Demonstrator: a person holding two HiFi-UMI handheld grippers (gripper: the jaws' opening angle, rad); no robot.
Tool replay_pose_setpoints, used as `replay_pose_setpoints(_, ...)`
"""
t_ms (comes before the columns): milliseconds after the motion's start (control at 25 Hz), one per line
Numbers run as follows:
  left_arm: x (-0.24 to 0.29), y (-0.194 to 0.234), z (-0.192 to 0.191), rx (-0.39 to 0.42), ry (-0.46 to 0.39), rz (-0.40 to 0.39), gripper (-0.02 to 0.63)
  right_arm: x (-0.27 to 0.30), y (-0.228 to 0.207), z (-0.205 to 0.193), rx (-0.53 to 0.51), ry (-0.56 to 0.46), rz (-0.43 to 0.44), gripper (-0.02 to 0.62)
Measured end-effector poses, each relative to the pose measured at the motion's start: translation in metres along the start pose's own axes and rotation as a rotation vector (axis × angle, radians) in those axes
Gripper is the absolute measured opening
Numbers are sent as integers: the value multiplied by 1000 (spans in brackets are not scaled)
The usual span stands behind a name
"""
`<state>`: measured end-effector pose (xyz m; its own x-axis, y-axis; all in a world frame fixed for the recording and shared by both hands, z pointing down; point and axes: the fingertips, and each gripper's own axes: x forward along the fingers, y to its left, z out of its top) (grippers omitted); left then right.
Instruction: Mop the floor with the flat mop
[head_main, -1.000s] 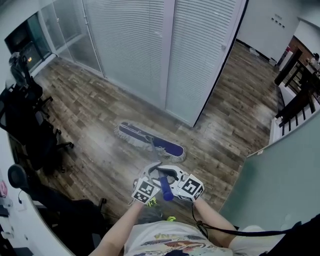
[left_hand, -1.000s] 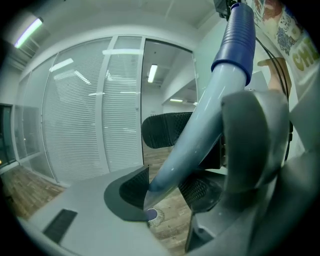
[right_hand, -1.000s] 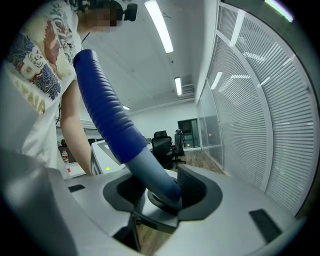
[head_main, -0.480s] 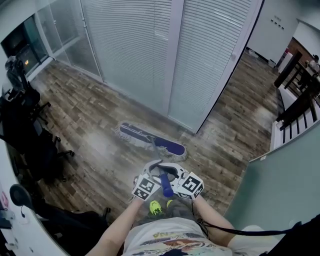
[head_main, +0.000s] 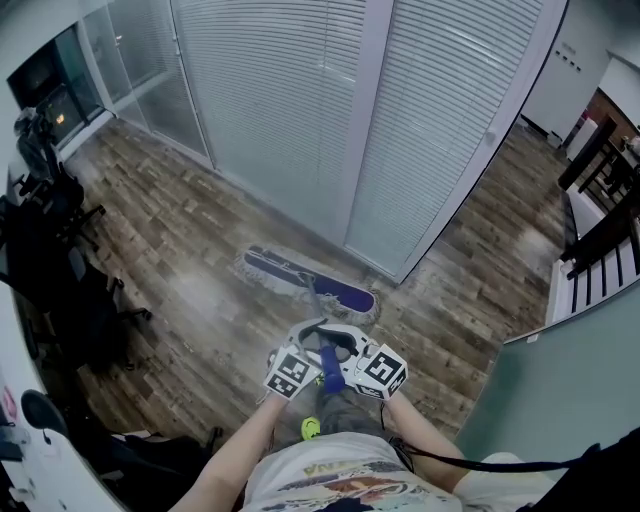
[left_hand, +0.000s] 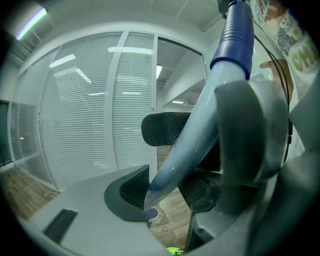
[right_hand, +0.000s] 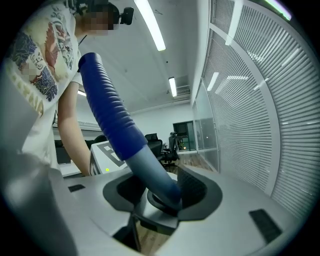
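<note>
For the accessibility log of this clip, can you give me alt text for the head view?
Seen from above, a person's left gripper and right gripper both clamp the blue mop handle, whose flat mop head rests on the wooden floor ahead, near a wall of white blinds. Dark office chairs stand at the left.

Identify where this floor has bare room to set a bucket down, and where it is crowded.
Bare wood floor lies between the mop head and the office chairs, and again right of the mop head toward the dark furniture. The left edge, by the chairs, is crowded.
</note>
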<state>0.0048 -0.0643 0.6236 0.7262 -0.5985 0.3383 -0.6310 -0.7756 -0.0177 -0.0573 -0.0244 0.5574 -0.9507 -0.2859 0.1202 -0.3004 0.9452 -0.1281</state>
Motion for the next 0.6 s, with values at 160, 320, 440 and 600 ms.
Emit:
replay_pose_setpoints(160,21,42,10,-4,6,5,156,21,-42,11,-4,-3,4,179)
replay_pose_setpoints(320,49,83,19,-7,8,15,156,37,-88,19,-4,-2,15,179)
replay_pose_setpoints(440,73,110,28,-9,14,18,156,45,-124,26,0,-4,20,179)
replay_pose_setpoints(600,101,147,38,-17,18,31,156,58,-168,35,2,-7,32,179)
